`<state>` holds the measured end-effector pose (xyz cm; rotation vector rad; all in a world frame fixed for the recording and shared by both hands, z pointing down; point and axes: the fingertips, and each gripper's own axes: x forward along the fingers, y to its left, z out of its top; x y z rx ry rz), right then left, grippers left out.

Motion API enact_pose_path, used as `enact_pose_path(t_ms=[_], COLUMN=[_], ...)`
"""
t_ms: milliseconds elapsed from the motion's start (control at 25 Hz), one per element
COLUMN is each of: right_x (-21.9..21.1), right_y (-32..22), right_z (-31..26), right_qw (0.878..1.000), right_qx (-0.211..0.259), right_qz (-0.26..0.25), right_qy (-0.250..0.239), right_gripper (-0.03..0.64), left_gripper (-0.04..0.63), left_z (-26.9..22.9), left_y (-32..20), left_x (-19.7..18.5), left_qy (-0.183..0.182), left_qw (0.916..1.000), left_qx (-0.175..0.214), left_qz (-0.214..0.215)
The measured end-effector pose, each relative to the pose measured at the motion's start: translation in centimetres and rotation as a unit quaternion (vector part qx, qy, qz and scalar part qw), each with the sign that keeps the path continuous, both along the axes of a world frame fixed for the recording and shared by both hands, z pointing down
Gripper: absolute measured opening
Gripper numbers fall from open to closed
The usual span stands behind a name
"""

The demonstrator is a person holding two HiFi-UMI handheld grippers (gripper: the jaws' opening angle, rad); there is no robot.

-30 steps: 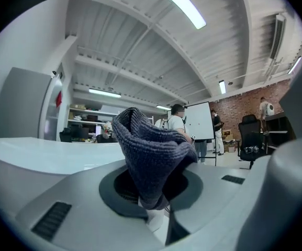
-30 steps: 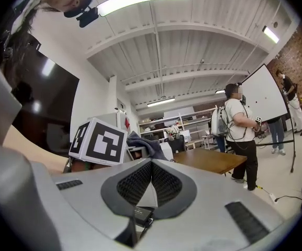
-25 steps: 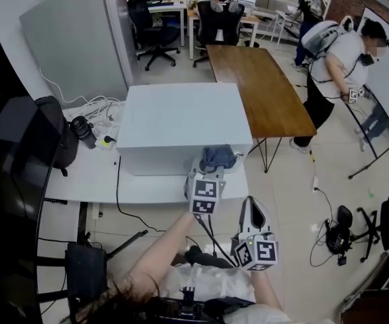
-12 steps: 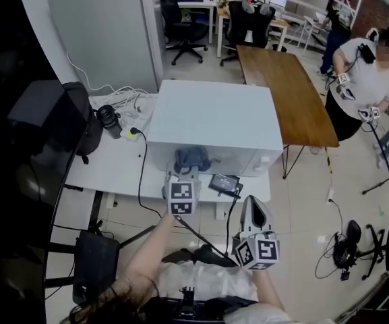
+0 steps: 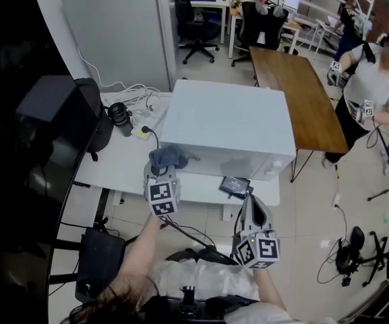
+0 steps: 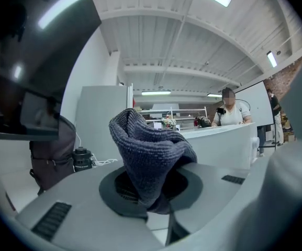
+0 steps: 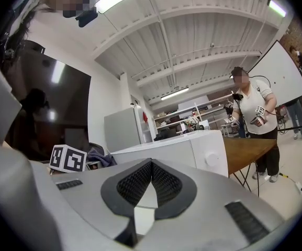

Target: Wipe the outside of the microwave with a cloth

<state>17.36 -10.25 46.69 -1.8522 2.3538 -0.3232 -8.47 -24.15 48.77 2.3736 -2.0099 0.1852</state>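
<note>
My left claw (image 5: 164, 175), gripping the bunched cloth (image 5: 168, 157), is sliding leftward along the microwave's (image 5: 228, 120) front, reaching its left corner. The cloth is sticking lengthwise out of the claw toward the microwave. My right claw (image 5: 251, 201) is hanging closed and empty before the microwave's right half.

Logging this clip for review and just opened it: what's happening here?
A person holds a gripper in each hand. The left gripper is shut on a dark grey cloth, held at the near left corner of the white microwave on the white table. Whether the cloth touches it is unclear. The right gripper is shut and empty, low near the person's body, away from the microwave.
</note>
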Motion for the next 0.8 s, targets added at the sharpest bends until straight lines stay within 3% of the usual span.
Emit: enact_pose_path(t_ms=[120, 280, 360, 560, 680, 800], right_x=[0.8, 3.4, 5.1, 9.1, 10.6, 11.8], right_y=[0.1, 1.2, 2.1, 4.7, 5.7, 6.5], right_z=[0.1, 1.0, 1.3, 1.8, 2.2, 2.5], right_qw=[1.0, 0.999, 0.997, 0.99, 0.987, 0.984], right_qx=[0.002, -0.017, -0.026, -0.039, -0.039, -0.039], right_qz=[0.013, 0.05, 0.075, 0.133, 0.157, 0.175], right_qy=[0.001, 0.012, 0.016, 0.021, 0.022, 0.024], right_gripper=[0.015, 0.015, 0.015, 0.015, 0.015, 0.015], left_gripper=[0.048, 0.048, 0.048, 0.048, 0.048, 0.048], left_z=[1.0, 1.0, 0.8, 0.7, 2.2, 3.8], left_y=[1.3, 4.1, 5.2, 7.2, 7.0, 6.6], left_x=[2.4, 11.4, 16.7, 28.5, 33.0, 36.0], left_qy=[0.031, 0.041, 0.043, 0.032, 0.029, 0.015], left_qw=[0.9986, 0.9878, 0.9756, 0.9342, 0.9155, 0.9059], left_qx=[-0.018, -0.023, -0.024, -0.023, -0.037, -0.052], left_qz=[0.04, 0.149, 0.214, 0.354, 0.399, 0.42])
